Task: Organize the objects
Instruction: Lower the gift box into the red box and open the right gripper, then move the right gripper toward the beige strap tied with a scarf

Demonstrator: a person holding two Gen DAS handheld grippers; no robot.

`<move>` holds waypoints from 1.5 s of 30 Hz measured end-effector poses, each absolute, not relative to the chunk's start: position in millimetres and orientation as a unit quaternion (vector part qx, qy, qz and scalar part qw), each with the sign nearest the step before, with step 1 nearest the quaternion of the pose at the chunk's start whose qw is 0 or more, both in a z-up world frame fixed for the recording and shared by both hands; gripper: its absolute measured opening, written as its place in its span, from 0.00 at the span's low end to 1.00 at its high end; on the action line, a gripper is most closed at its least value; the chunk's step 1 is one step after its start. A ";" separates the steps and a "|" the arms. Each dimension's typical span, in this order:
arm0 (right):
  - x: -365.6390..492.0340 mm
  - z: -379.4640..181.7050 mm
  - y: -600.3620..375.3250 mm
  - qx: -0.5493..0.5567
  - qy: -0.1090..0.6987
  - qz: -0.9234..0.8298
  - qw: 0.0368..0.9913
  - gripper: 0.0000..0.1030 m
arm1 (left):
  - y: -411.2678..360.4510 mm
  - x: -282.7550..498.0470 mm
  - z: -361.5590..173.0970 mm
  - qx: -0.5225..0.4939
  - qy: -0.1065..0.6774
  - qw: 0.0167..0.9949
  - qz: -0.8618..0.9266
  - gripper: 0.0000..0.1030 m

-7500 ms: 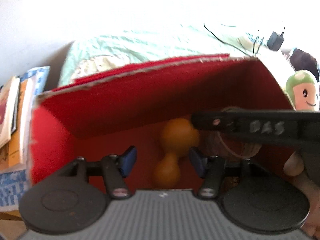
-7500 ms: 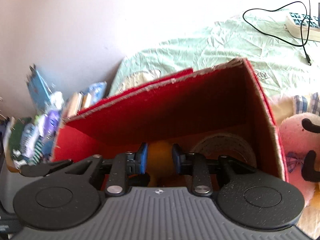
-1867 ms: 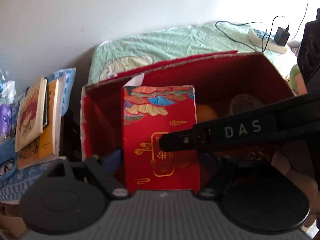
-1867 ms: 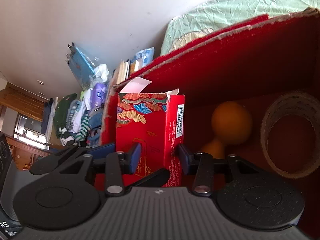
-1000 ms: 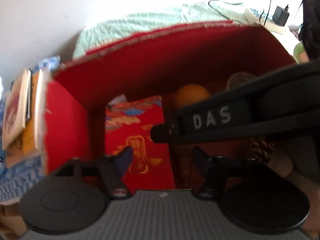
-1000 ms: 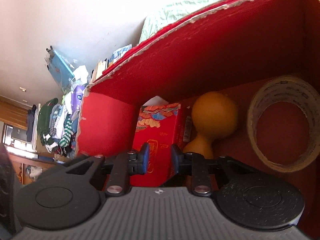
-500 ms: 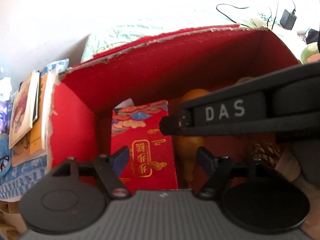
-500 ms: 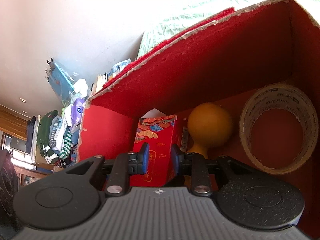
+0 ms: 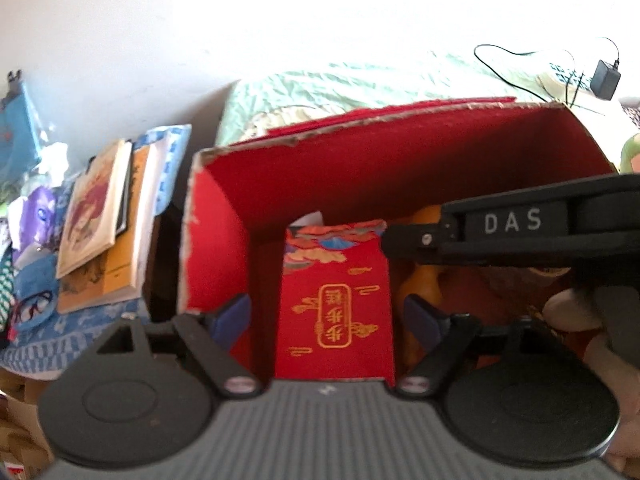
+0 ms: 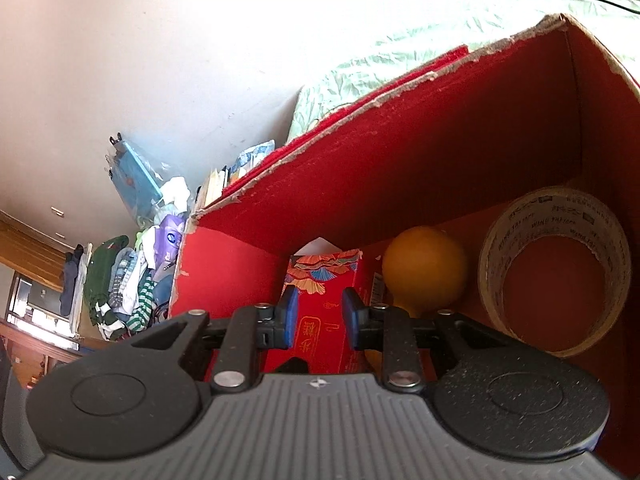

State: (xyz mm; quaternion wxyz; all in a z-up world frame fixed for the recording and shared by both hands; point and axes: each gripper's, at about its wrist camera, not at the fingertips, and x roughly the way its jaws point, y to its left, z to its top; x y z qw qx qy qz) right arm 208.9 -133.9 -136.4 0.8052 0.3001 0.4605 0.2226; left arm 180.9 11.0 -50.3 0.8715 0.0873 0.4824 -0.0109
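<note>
- We hold the left gripper (image 9: 326,314) above the big open red cardboard box (image 9: 400,168), jaws spread wide & empty, nothing between them.
- Straight ahead of that gripper, down inside the box, stands the small red gift carton w/ gold print and fan pattern (image 9: 336,304); upright, long axis vertical, tucked near the box's left inner wall.
- Right gripper (image 10: 318,314) hangs over the same spot from the other side, jaws at a narrow gap, nothing clamped; in its own view the carton sits below and beyond the tips, apart from the pads.
- Its black arm marked "DAS" crosses the left view above the carton's right top corner.
- Just beside the carton to the right: an orange gourd-shaped rubber bulb (image 10: 424,276), touching or nearly so, can't tell which. Further right a clear-tan roll of packing tape (image 10: 556,268) leans at the box's right wall.
- Our read: carton looks placed and both grippers are free, so this step seems about done.
- Key relation for next move: the carton is centred between the left gripper's wide jaws, so left is better placed if it needs nudging; right would have to widen first.
- Outside the box: stacked books (image 9: 100,220) on the left, pale green bedsheet (image 9: 360,88) behind.
</note>
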 end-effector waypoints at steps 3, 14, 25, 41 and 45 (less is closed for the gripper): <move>207.3 -133.9 -133.1 0.293 0.455 0.221 0.811 0.27 | 14.4 177.0 -45.8 0.080 0.476 0.876 -0.001 0.83; 181.7 -105.5 -147.4 0.259 0.416 0.192 0.850 0.28 | 20.6 153.1 -24.2 0.059 0.457 0.887 0.023 0.86; 130.6 -76.4 -150.3 0.218 0.355 0.192 0.889 0.35 | 16.3 113.4 -4.0 0.070 0.430 0.899 0.050 0.97; 70.9 -70.8 -154.1 0.223 0.326 0.176 0.901 0.48 | 16.2 65.1 -6.6 0.056 0.430 0.898 0.069 0.97; 61.4 -72.5 -156.3 0.234 0.329 0.170 0.899 0.48 | 14.8 58.7 -9.1 0.066 0.430 0.896 0.088 0.97</move>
